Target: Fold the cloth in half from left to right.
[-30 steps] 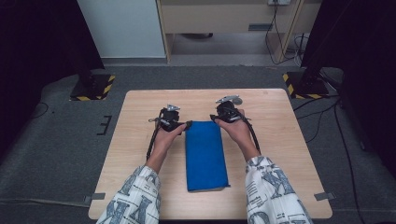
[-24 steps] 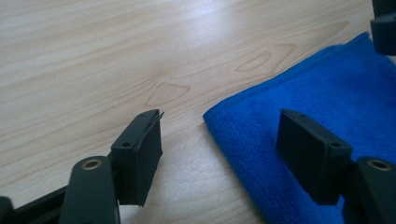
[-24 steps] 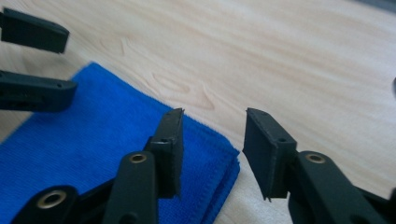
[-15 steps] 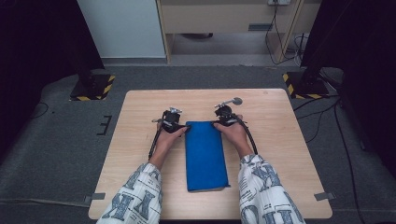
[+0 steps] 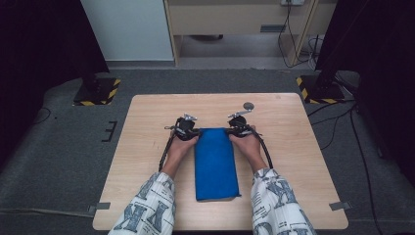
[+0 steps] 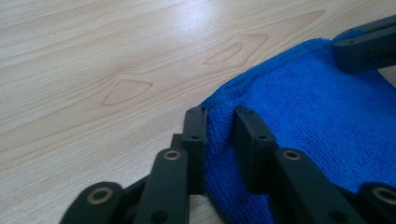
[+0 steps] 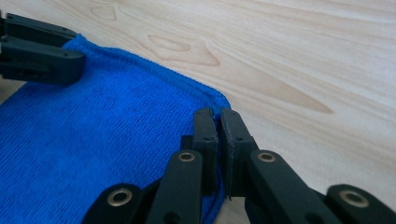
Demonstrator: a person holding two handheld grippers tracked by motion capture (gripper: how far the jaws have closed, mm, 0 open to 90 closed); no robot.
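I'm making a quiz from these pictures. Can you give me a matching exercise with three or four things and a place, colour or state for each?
Things:
1. towel
2. table
3. left tool
4. right tool

Descriptions:
a. pale wood
b. pinches the towel's far right corner
c. blue, folded into a long strip
d. grips the towel's far left corner

Pairs: 1-c, 2-a, 3-d, 4-b

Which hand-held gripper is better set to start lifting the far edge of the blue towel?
Probably right: the right hand-held gripper is pinched tight on the blue towel corner; the left hand-held gripper has just been closing, cloth bunched between.
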